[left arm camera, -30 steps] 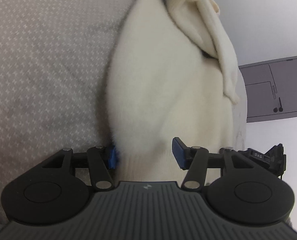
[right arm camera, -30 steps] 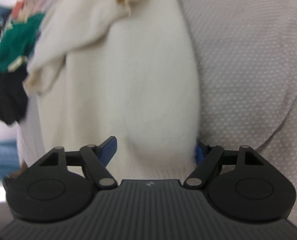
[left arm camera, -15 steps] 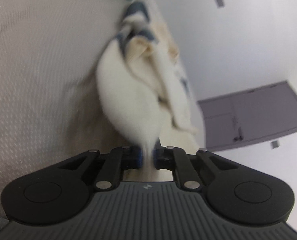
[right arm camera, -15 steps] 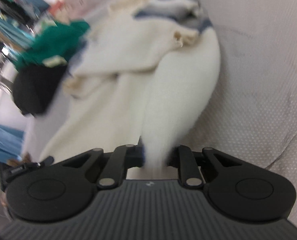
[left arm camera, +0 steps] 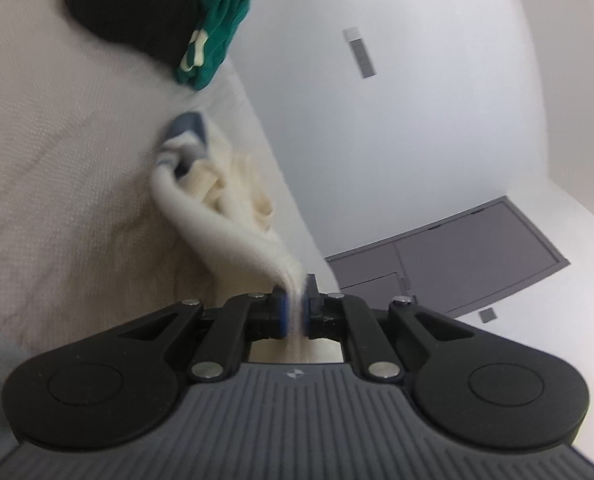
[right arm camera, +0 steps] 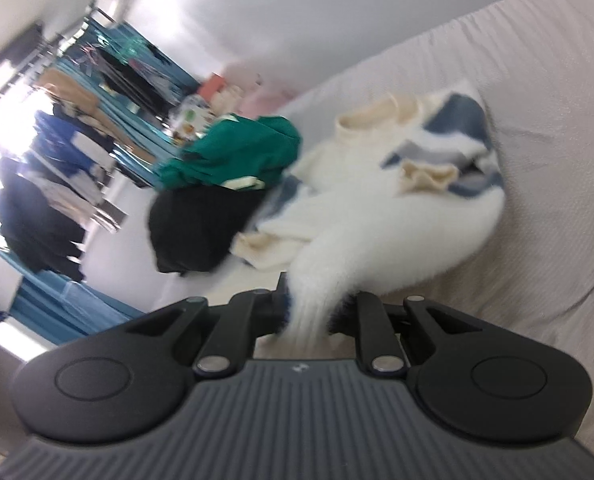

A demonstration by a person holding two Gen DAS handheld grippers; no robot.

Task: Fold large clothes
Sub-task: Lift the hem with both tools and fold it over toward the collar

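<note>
A broad sofa (right arm camera: 545, 128) fills most of the scene, covered in beige woven fabric with a fine dotted weave, creased in soft ridges. Behind it stands a plain white wall (left arm camera: 397, 100) carrying a flat grey panelled door (left arm camera: 469, 256).

The task garment, a large cream sweater (right arm camera: 381, 216), lies bunched on the sofa seat. Its body is fluffy and long-napped; ribbed, yellower cuffs and a collar fold out of it, and blue-grey stripes cross its far end. Its near edge is lifted off the fabric and drawn into two stretched tails.

A dark pile sits beside it on the sofa: a green garment (right arm camera: 233, 152) with a pale label rests on top of a smooth black garment (right arm camera: 201, 232), touching the sweater's edge.

The right hand-held gripper (right arm camera: 313, 312), matt black with ribbed casing, is pressed together on one bunched tail of sweater. The left hand-held gripper (left arm camera: 295, 312) pinches the other tail thin between its blue pads (left arm camera: 281, 312).

A blurred clothes rack (right arm camera: 57, 120) stands in the background.
</note>
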